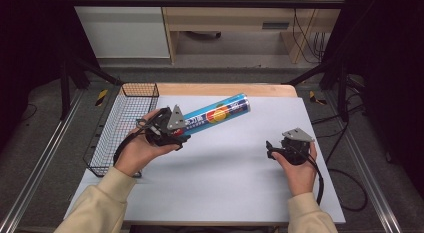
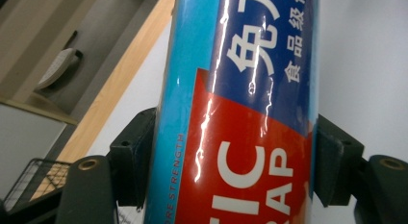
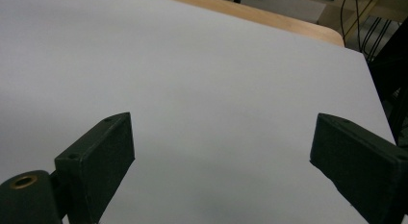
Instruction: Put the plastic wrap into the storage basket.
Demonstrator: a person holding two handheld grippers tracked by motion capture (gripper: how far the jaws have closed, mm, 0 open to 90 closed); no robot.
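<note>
A long blue, red and orange box of plastic wrap (image 1: pixel 217 114) is held off the white table, slanting up to the right. My left gripper (image 1: pixel 172 127) is shut on its lower end; in the left gripper view the box (image 2: pixel 240 113) is clamped between both jaws. At the right of the table my right gripper (image 1: pixel 272 148) stands open, with nothing between its jaws. In the right gripper view, bare white tabletop (image 3: pixel 202 89) lies between the spread fingers (image 3: pixel 101 156).
A black wire basket (image 1: pixel 120 125) stands along the table's left edge, just left of my left hand. A strip of wooden tabletop (image 1: pixel 225 89) borders the white sheet at the far side. Cables hang off the table's right side.
</note>
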